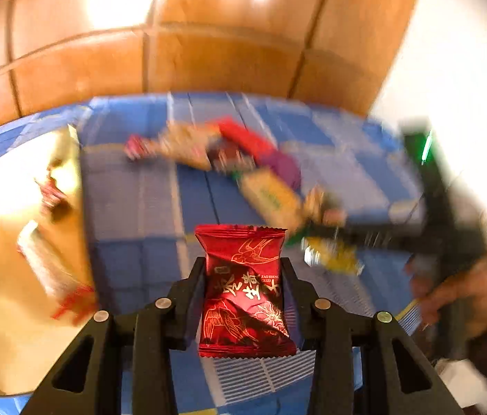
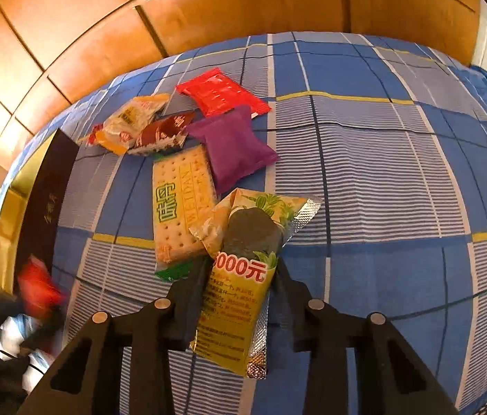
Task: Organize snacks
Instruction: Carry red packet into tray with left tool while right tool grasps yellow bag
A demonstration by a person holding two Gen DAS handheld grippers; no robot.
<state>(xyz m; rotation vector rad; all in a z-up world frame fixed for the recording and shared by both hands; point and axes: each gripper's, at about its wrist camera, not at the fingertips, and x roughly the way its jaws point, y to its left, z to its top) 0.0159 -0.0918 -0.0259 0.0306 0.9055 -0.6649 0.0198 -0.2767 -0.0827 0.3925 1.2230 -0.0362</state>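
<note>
My left gripper (image 1: 243, 266) is shut on a dark red snack packet (image 1: 243, 297) with gold birds, held upright above the blue checked cloth (image 1: 139, 207). My right gripper (image 2: 241, 266) is shut on a yellow-green packet (image 2: 240, 297) with a dark cake printed on it, at the near end of a snack pile. The pile holds a cracker packet (image 2: 181, 207), a purple packet (image 2: 236, 145), a flat red packet (image 2: 222, 93), a brown packet (image 2: 164, 131) and an orange-white one (image 2: 132, 117). A gold box (image 1: 1, 276) at the left has wrapped snacks inside.
The gold box's dark side (image 2: 46, 200) stands left of the pile in the right wrist view. A hand (image 1: 468, 297) shows blurred at the right of the left wrist view. Wooden panels (image 2: 208, 7) rise behind the cloth (image 2: 381, 173), which lies bare to the right.
</note>
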